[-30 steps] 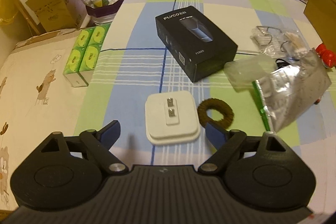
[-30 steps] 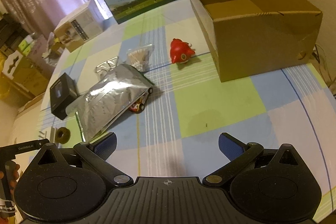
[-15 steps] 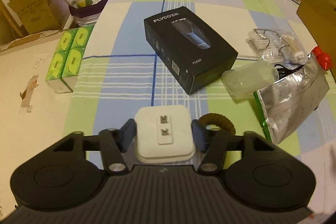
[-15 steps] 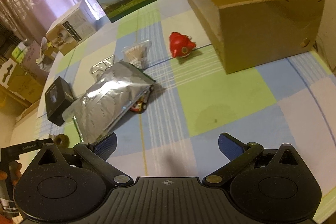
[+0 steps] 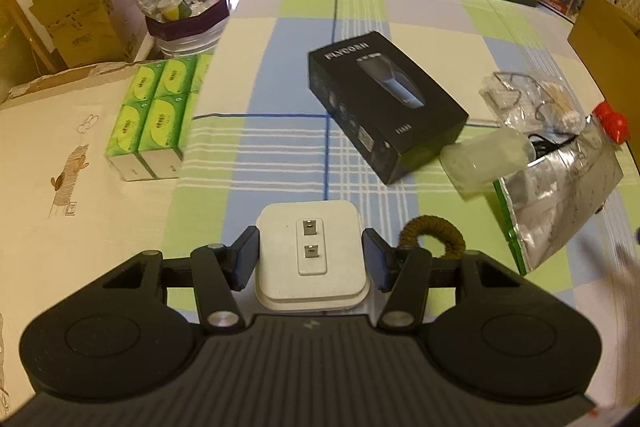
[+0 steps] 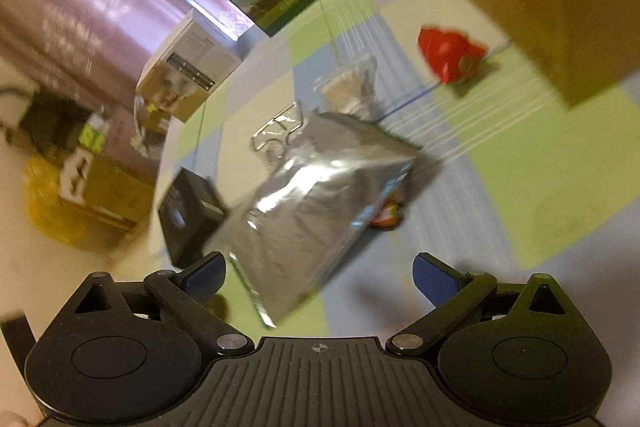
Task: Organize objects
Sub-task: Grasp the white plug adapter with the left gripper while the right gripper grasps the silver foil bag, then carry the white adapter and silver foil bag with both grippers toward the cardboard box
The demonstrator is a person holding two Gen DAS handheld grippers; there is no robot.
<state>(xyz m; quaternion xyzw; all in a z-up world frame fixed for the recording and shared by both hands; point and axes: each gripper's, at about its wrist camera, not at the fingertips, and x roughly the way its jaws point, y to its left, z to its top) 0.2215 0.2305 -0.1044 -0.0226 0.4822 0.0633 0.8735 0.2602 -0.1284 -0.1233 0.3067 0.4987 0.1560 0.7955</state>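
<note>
left wrist view, white charger (image 5: 312, 259) clamped in left claw (image 5: 311, 259) (prongs up)

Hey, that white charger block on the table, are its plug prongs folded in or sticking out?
Folded in. On the white charger block, between the left gripper fingers, both metal prongs lie in their recess, tips not raised.

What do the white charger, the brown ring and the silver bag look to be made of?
Charger: hard matte white plastic with two metal prongs, smooth moulded edges. Ring: probably fabric or yarn over elastic, its surface fuzzy and ribbed. Bag: likely metallised foil, shiny, crinkled, with glare.
</note>
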